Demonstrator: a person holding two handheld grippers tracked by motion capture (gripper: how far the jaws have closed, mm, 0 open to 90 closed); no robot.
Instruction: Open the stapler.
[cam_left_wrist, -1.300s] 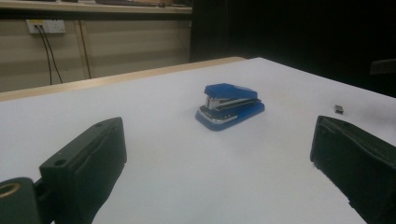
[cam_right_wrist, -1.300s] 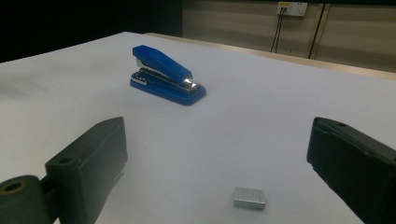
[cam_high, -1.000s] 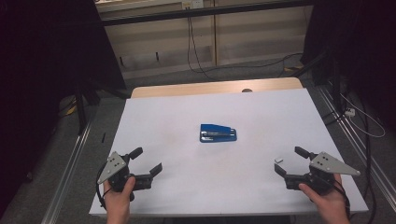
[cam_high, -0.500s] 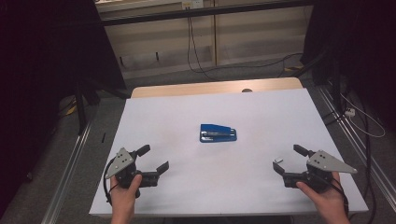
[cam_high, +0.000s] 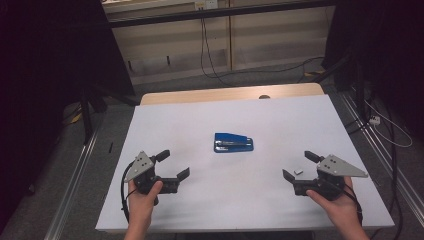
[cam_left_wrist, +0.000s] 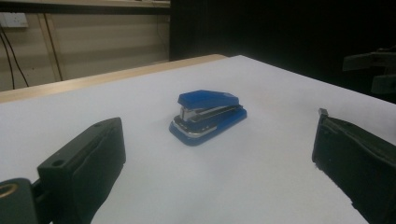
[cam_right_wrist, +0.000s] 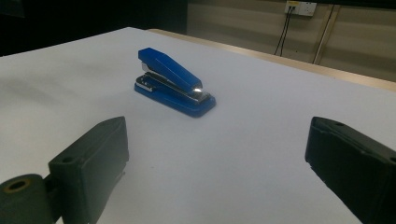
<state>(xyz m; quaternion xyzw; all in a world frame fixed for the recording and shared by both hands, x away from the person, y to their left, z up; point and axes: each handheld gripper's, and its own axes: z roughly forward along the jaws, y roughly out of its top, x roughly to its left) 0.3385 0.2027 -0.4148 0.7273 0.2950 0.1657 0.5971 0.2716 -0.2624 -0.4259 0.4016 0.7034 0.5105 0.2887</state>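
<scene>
— Tongs first, going left to right: where do yours sit?

— My left gripper (cam_high: 172, 165) is over the near left part of the white table (cam_high: 280, 115), jaws spread wide, nothing between them. My left hand (cam_high: 142, 197) grips it from below, and a black cable loops off its back.

— And the stapler?

— The blue stapler (cam_high: 233, 142) lies flat on the sheet near the middle of the table, well apart from both grippers, ahead of my left one and off to its right. In the left gripper view the stapler (cam_left_wrist: 208, 116) sits between the two black jaws but far beyond them, closed, its metal end turned towards me.

— Then the right side?

— My right gripper (cam_high: 299, 166) is over the near right part, jaws just as wide and holding nothing, my right hand (cam_high: 337, 205) under it. From there the stapler (cam_right_wrist: 173, 81) lies ahead and to the left, its long side slanting across the right gripper view.

— Anything hard to make out?

— A small pale scrap (cam_high: 298, 171) lies on the sheet between the right jaws; I cannot tell what it is. Both gripper views cut the jaws off at the bottom edge, and the room behind the table is too dark to read.
</scene>
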